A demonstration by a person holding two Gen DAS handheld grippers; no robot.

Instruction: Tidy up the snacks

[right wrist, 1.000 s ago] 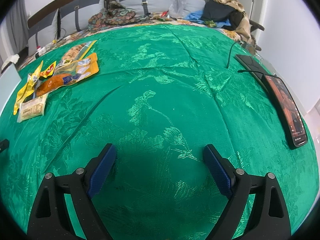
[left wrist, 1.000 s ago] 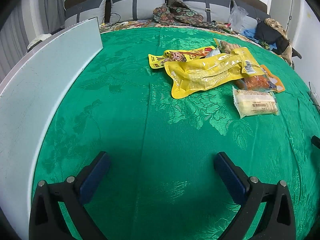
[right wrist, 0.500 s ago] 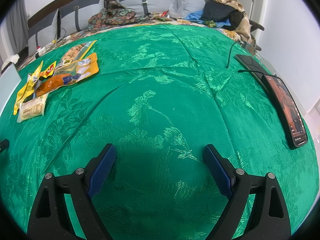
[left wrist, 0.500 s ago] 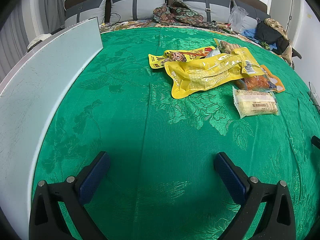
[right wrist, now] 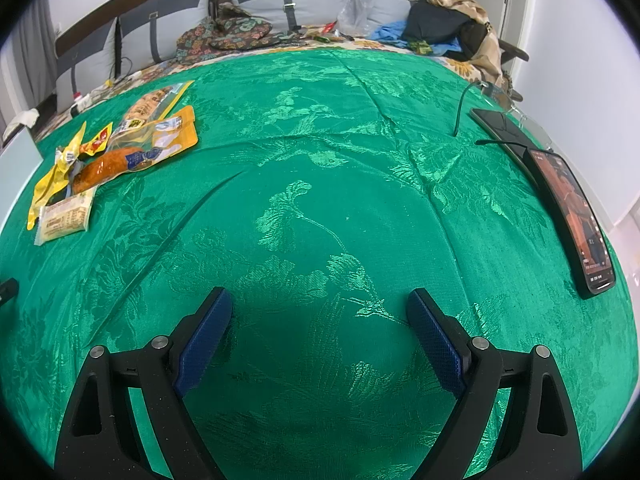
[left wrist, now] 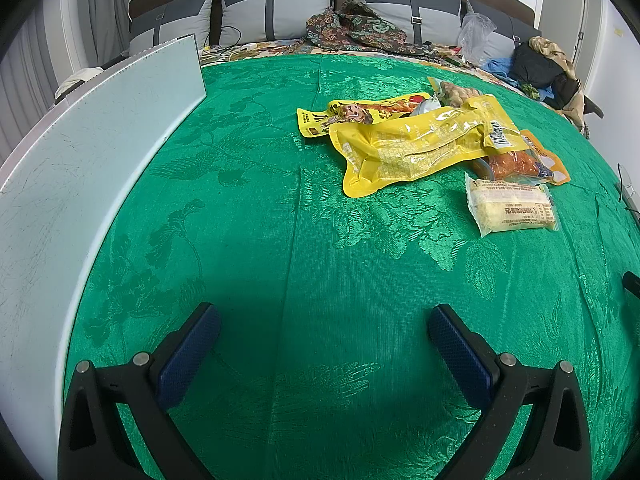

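Both the left tongs (left wrist: 320, 320) and right tongs (right wrist: 316, 304) hang spread and empty, the snack packets (left wrist: 420, 144) heaped ahead-right of the left; overlapping slippery wrappers could make a pinch drag several packets at once.

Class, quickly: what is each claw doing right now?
Left claw: open, holding nothing.
Right claw: open, holding nothing.

no change is seen between the earlier pictures and now: nothing has been moved on the green cloth (left wrist: 320, 240), and neither the left gripper (left wrist: 324, 322) nor the right gripper (right wrist: 320, 304) has been shifted
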